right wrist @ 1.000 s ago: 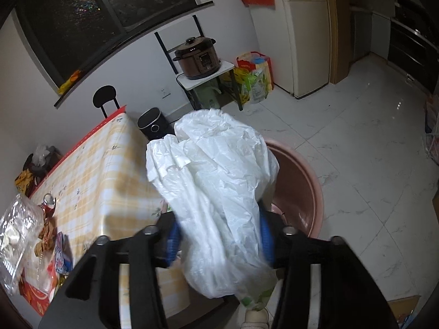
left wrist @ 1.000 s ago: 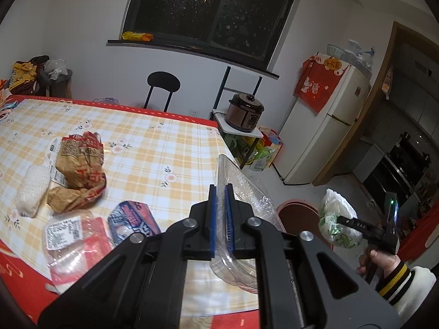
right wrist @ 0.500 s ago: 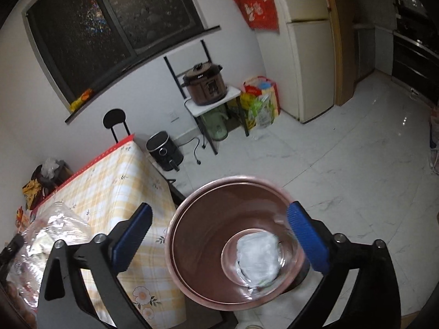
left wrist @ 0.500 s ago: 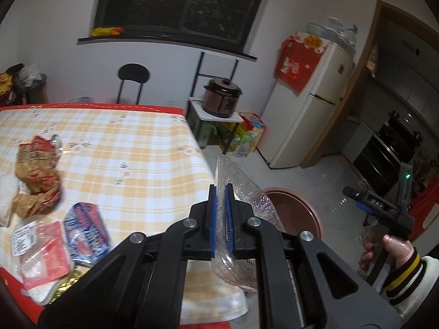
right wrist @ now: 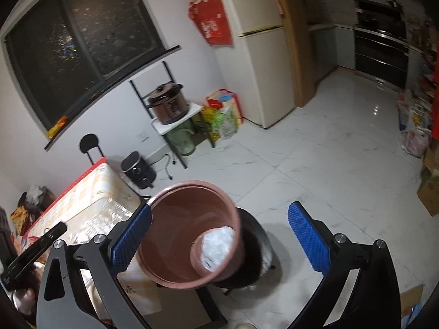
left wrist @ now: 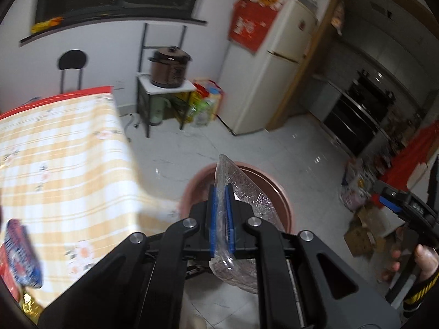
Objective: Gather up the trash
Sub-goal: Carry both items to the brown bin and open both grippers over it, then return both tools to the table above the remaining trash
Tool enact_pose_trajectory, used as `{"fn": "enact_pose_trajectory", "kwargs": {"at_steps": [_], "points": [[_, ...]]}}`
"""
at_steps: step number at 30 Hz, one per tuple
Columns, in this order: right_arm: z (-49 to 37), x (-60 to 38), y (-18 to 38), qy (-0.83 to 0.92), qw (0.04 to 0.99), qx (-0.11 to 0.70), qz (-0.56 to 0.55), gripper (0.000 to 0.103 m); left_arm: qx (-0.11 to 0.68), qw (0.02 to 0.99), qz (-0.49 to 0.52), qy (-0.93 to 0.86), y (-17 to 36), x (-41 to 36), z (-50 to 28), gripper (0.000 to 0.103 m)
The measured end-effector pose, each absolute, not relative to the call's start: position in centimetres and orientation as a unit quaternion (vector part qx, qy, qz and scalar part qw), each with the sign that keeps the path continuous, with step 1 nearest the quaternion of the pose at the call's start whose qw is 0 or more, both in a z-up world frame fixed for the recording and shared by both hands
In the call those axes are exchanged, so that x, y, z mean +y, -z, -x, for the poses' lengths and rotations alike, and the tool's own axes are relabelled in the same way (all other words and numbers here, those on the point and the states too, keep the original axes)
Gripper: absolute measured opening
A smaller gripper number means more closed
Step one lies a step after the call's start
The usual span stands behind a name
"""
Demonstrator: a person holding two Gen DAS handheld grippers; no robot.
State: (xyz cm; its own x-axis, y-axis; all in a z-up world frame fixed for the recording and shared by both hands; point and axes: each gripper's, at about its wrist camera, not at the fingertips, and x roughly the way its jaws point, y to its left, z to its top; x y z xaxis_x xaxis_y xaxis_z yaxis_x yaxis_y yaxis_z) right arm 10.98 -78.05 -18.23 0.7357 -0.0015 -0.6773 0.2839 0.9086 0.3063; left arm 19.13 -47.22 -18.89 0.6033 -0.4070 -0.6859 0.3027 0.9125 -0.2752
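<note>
My left gripper (left wrist: 221, 213) is shut on a clear crinkled plastic container (left wrist: 241, 192) and holds it over the near rim of the brown-pink trash bin (left wrist: 285, 203). In the right wrist view the same bin (right wrist: 175, 197) stands on the floor beside the table, with a white plastic bag (right wrist: 218, 249) lying at its bottom. My right gripper (right wrist: 219, 238) is open and empty above the bin. The clear container also shows at the left of the right wrist view (right wrist: 109, 213).
The table with the yellow checked cloth (left wrist: 63, 164) is on the left, with a blue wrapper (left wrist: 22, 252) near its front. A rice cooker on a stand (left wrist: 168, 68), a fridge (left wrist: 277, 63), a black air fryer (right wrist: 138, 170) and floor boxes (right wrist: 430, 194) surround the white floor.
My left gripper has swung right off the table with the clear container, now over the bin. My right gripper let the white bag drop into the bin and stays open.
</note>
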Motion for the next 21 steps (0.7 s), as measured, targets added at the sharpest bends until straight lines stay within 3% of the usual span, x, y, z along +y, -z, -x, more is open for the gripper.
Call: {"fn": "enact_pose_trajectory", "kwargs": {"at_steps": [2,3,4,6,9,12,16,21], "points": [[-10.2,-78.7,18.4,0.090,0.908,0.356,-0.202,0.098,0.402,0.886,0.059,0.223,19.3,-49.0,-19.9,0.025],[-9.9,-79.1,18.5,0.096,0.906,0.357,-0.205,0.098,0.398,0.884,0.052,0.239,19.4,-50.1,-20.2,0.050],[-9.6,-79.4,18.5,0.100,0.905,0.357,-0.207,0.098,0.392,0.886,0.049,0.244,19.3,-50.5,-20.2,0.063],[-9.3,-79.7,18.5,0.104,0.905,0.355,-0.209,0.098,0.378,0.889,0.052,0.254,18.8,-51.1,-20.0,0.066],[-9.0,-79.6,18.2,0.105,0.908,0.349,-0.208,0.098,0.367,0.893,0.061,0.254,17.9,-50.9,-19.5,0.083],[-8.9,-79.2,17.9,0.096,0.911,0.344,-0.205,0.098,0.361,0.898,0.066,0.243,17.1,-49.6,-19.0,0.091],[-9.8,-78.0,17.5,0.077,0.914,0.343,-0.204,0.098,0.352,0.911,0.073,0.202,15.9,-46.6,-18.0,0.097],[-11.1,-75.1,16.7,0.042,0.922,0.337,-0.186,0.098,0.349,0.924,0.086,0.130,14.8,-40.8,-16.5,0.097]]}}
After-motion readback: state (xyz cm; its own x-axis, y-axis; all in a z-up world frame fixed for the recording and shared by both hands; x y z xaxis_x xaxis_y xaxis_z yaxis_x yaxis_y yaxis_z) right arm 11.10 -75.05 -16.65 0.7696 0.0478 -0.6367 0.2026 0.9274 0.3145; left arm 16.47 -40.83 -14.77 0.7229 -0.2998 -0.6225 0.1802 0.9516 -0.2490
